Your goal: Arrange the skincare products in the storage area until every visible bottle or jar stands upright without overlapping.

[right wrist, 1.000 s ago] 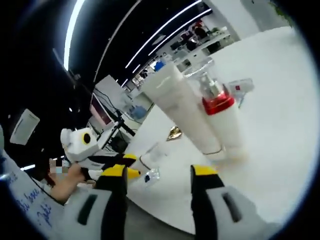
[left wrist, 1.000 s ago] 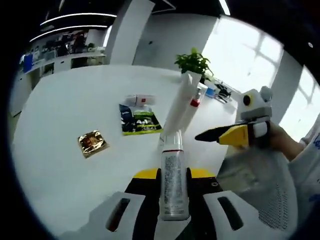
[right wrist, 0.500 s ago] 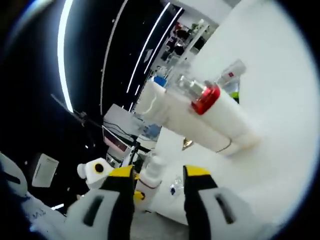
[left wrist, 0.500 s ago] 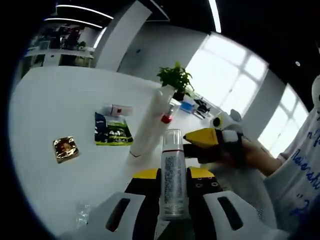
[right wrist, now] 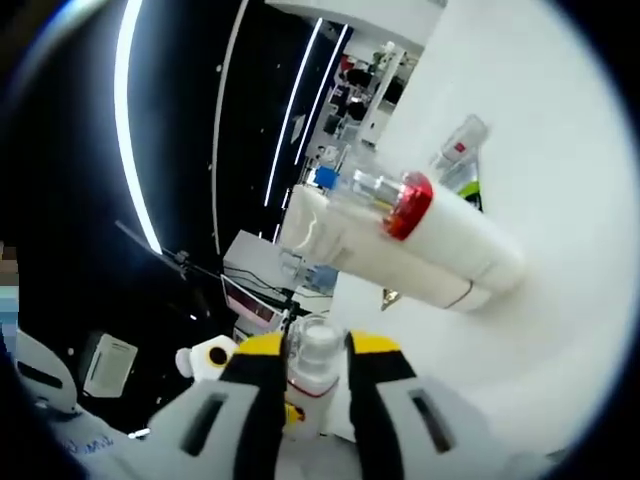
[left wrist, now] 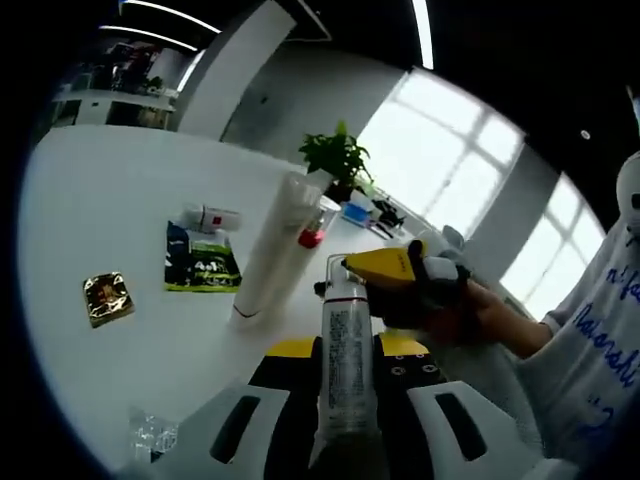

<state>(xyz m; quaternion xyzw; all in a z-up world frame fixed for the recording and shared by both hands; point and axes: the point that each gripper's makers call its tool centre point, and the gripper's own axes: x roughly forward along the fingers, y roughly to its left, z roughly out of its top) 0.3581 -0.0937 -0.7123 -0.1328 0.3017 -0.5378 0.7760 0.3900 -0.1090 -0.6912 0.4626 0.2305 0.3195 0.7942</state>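
My left gripper (left wrist: pixel 345 352) is shut on a white spray bottle (left wrist: pixel 345 325) with small print, held up above the white table (left wrist: pixel 100 200). My right gripper (left wrist: pixel 385 265) comes in from the right and its yellow jaws close on the bottle's clear cap (right wrist: pixel 318 338); in the right gripper view my right gripper (right wrist: pixel 316 352) has the cap filling the gap between its jaws. A tall white tube (left wrist: pixel 268 250) stands on the table beside a red-collared pump bottle (left wrist: pixel 312 236). The tube (right wrist: pixel 390 255) and the pump bottle (right wrist: pixel 410 205) appear tilted in the right gripper view.
On the table lie a green sachet (left wrist: pixel 200 268), a small clear bottle on its side (left wrist: pixel 205 217), a gold packet (left wrist: pixel 107 298) and a small clear cap (left wrist: pixel 150 435). A potted plant (left wrist: pixel 335 155) stands at the far edge. A person's hand and sleeve (left wrist: pixel 560 340) are at the right.
My right gripper has moved in onto the bottle's cap and its jaws have narrowed around it. Both views have shifted with the hands; the left gripper keeps its hold.
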